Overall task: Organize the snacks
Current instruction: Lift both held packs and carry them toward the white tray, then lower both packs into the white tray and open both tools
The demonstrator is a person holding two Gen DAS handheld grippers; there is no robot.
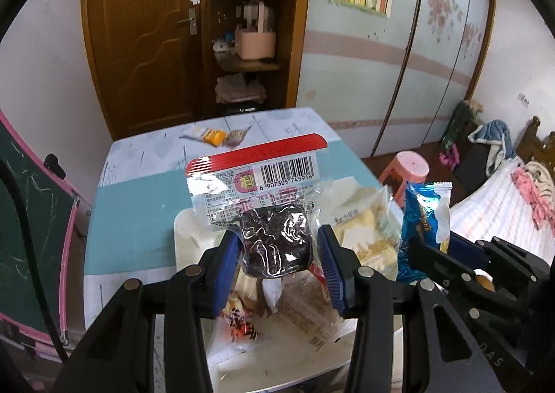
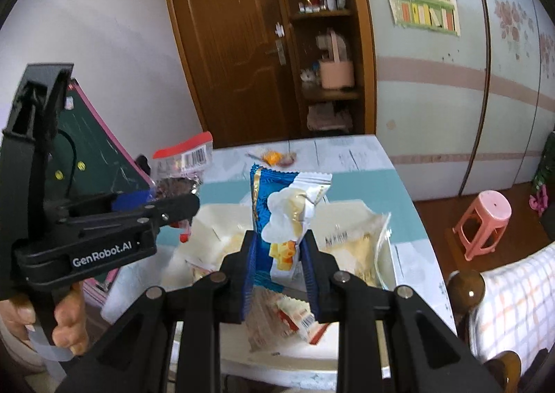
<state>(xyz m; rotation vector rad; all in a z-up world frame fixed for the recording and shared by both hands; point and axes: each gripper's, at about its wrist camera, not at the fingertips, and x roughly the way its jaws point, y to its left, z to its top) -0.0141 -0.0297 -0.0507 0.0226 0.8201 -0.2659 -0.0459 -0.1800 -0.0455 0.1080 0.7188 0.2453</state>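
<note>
My left gripper [image 1: 279,247] is shut on a clear packet of dark snack with a red top band and a barcode [image 1: 263,198], held upright above the table. It also shows in the right wrist view [image 2: 180,164]. My right gripper [image 2: 277,254] is shut on a blue and white snack packet [image 2: 284,212], also upright; this packet appears in the left wrist view [image 1: 423,216]. Below both lies a white tray [image 1: 189,236] holding a pale yellow snack bag [image 2: 353,243] and other wrapped snacks [image 1: 295,309].
The table has a teal and white cloth [image 1: 131,219]. Several small wrapped snacks [image 1: 218,136] lie at its far end. A green chalkboard [image 1: 31,219] stands at the left, a pink stool [image 2: 485,223] and a bed [image 2: 513,295] at the right. A wooden door and shelves stand behind.
</note>
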